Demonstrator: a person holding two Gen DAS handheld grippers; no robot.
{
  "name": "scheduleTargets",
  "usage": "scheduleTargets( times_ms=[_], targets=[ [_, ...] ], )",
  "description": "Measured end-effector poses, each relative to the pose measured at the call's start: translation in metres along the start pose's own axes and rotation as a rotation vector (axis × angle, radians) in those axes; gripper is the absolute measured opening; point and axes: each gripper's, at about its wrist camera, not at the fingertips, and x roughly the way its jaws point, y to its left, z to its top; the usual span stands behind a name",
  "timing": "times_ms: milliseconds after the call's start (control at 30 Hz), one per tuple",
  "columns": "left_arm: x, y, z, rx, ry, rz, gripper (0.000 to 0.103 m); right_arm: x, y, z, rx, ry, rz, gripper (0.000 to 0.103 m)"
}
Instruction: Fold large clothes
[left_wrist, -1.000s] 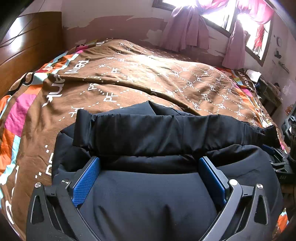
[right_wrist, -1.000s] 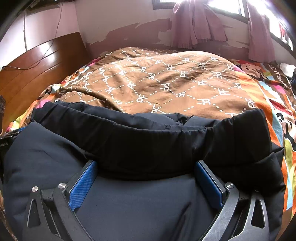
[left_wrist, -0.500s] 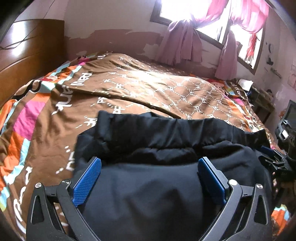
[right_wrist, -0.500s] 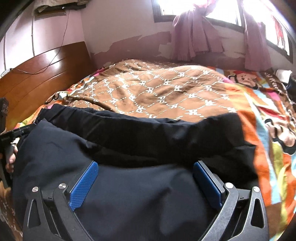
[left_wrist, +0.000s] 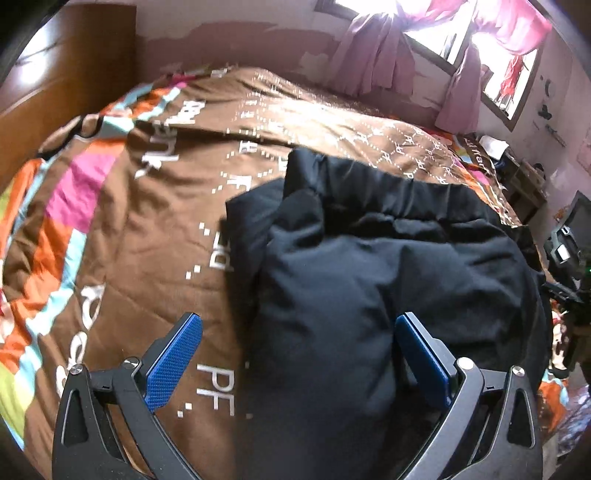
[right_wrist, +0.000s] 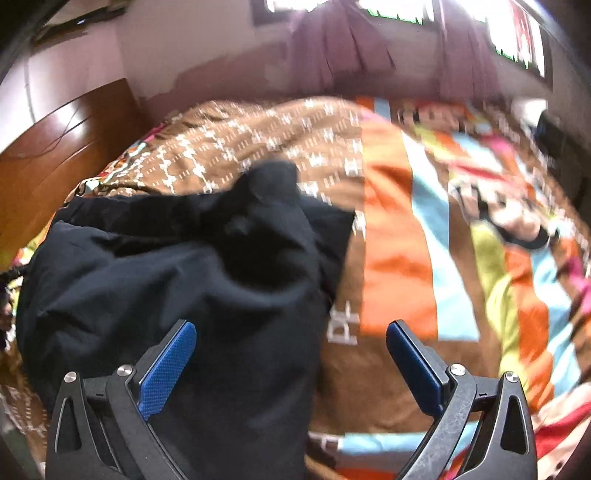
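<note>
White letters "PF": printed on the brown patterned quilted bedspread, near the left gripper's blue pads.
Same "PF": repeated, blurred, in the right wrist view.

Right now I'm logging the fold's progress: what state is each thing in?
black jacket: lying on the bed, bunched into a thick bundle, not held.
left hand-held gripper: open, astride the jacket's left edge.
right hand-held gripper: open, astride the jacket's right edge.
bedspread: spread over the bed, lightly creased.
curtains: gathered aside, window uncovered.

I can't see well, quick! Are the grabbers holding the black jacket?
Left gripper: open, holding nothing, over the black jacket.
Right gripper: open, holding nothing.
</note>
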Motion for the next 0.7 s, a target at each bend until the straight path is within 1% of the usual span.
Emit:
scheduleTargets(
  times_ms=[100,167,233,300,333,400,533,600,633,667,700],
  targets=[
    [0.005,0.003,-0.006,-0.01,0.009,-0.004,0.102,0.02,-0.008,-0.006,0.075,0.078,0.066,0.103],
    [0.013,0.004,-0.009,-0.014,0.032,-0.024,0.102,0.03,-0.011,-0.009,0.118,0.101,0.105,0.103],
    [0.019,0.011,-0.009,-0.048,0.063,-0.067,0.102,0.034,-0.014,-0.011,0.152,0.091,0.125,0.103],
    [0.025,0.023,-0.009,-0.121,0.104,-0.135,0.102,0.035,-0.015,-0.012,0.172,0.085,0.141,0.103],
    [0.026,0.027,-0.009,-0.139,0.113,-0.155,0.102,0.035,-0.016,-0.013,0.174,0.082,0.145,0.103],
    [0.027,0.031,-0.009,-0.145,0.12,-0.177,0.102,0.035,-0.017,-0.017,0.187,0.079,0.153,0.103],
    [0.024,0.03,-0.011,-0.157,0.125,-0.185,0.102,0.031,-0.012,-0.018,0.191,0.099,0.133,0.103],
    [0.022,0.029,-0.013,-0.165,0.13,-0.201,0.102,0.026,-0.006,-0.02,0.182,0.088,0.12,0.098],
    [0.021,0.028,-0.014,-0.16,0.129,-0.204,0.102,0.024,-0.004,-0.021,0.182,0.082,0.12,0.093],
    [0.019,0.026,-0.016,-0.152,0.129,-0.208,0.102,0.022,-0.001,-0.023,0.186,0.076,0.119,0.09],
    [0.017,0.024,-0.018,-0.139,0.133,-0.213,0.102,0.02,0.001,-0.025,0.192,0.073,0.122,0.084]
  ],
)
